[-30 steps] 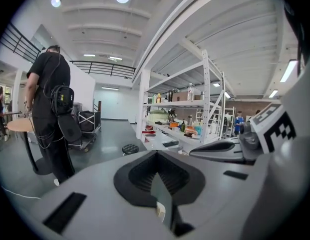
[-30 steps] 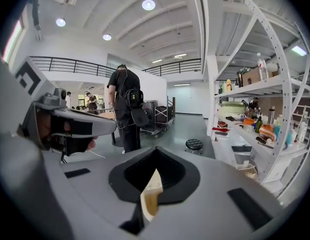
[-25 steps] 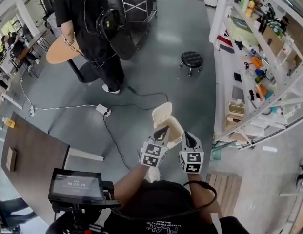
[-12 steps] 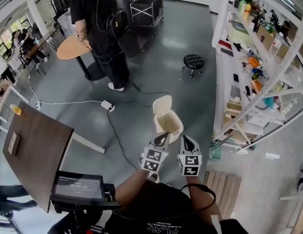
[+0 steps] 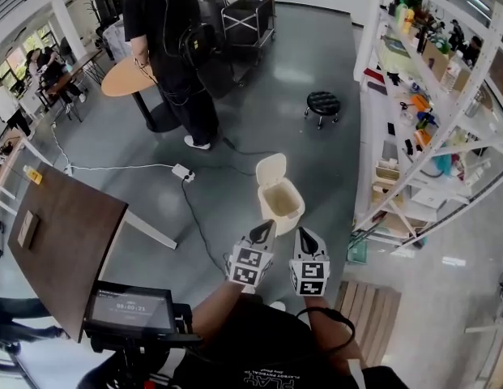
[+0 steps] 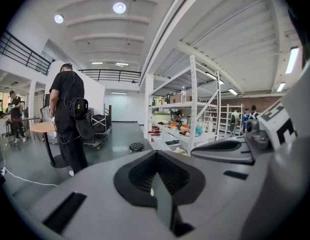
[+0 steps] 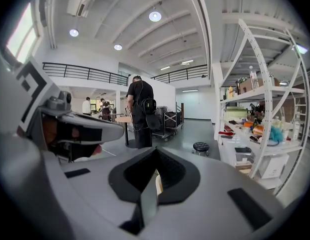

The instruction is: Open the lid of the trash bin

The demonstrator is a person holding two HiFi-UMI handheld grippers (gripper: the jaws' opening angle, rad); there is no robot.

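Note:
The cream trash bin (image 5: pixel 280 199) stands on the grey floor with its lid (image 5: pixel 270 168) tipped up and back, so the inside shows. My left gripper (image 5: pixel 262 232) and right gripper (image 5: pixel 305 237) hang side by side just short of the bin, apart from it, tips pointing toward it. Both have their jaws together with nothing held. In the left gripper view the left gripper (image 6: pixel 155 156) points across the room and hides the bin. In the right gripper view the right gripper (image 7: pixel 155 155) shows only a cream sliver of the bin (image 7: pixel 158 182) through its notch.
A person in black (image 5: pixel 174 47) stands by a round table (image 5: pixel 125 78) at the back. A black stool (image 5: pixel 322 102) is beyond the bin. White shelving (image 5: pixel 429 112) runs along the right. A power strip with cable (image 5: pixel 184 173) lies left of the bin, near a brown table (image 5: pixel 57 241).
Both grippers have drawn back from the bin, which they overlapped a second ago. The view has shifted so the bin sits farther off. The lid stays open.

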